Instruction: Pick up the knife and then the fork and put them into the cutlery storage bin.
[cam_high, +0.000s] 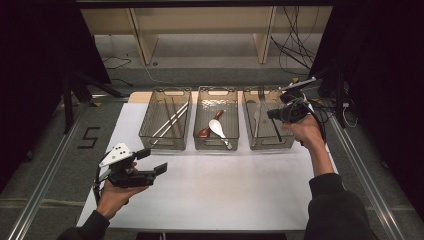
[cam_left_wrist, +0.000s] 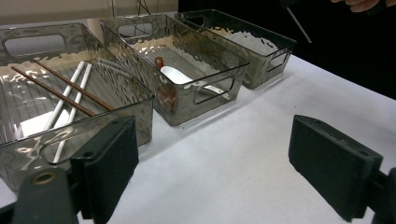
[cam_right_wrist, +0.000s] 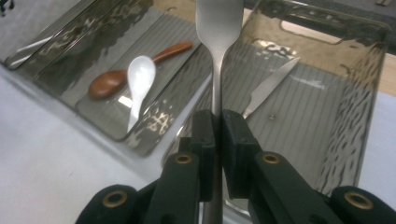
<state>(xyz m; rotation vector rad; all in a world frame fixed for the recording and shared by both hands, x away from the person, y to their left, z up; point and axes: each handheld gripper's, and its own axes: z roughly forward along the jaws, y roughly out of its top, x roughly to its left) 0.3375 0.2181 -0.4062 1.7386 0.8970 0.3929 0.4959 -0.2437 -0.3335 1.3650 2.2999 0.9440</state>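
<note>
The right gripper (cam_right_wrist: 216, 126) is squeezed shut on a metal fork (cam_right_wrist: 217, 42). In the right gripper view only the fork's handle shows, sticking up past the jaws. The fork hangs over the right bin (cam_high: 250, 131), where a knife (cam_right_wrist: 271, 86) already lies. The left gripper (cam_high: 152, 162) waits wide open and holds nothing, over the near left part of the white table (cam_high: 225, 190).

The fork is thin and smooth. It could slip or swing in the grip if the hand jerks. It could also bump the bin's wall (cam_right_wrist: 299, 32) and tip, or land on the knife with a clatter.

The middle bin (cam_high: 216, 145) with the brown spoon (cam_right_wrist: 116, 77) and white spoon (cam_right_wrist: 139, 79) sits just beside the right bin, so there is little room that way. The left bin (cam_high: 165, 142) with the chopsticks (cam_left_wrist: 65, 88) is farther off. The near table is bare, with lots of room.
</note>
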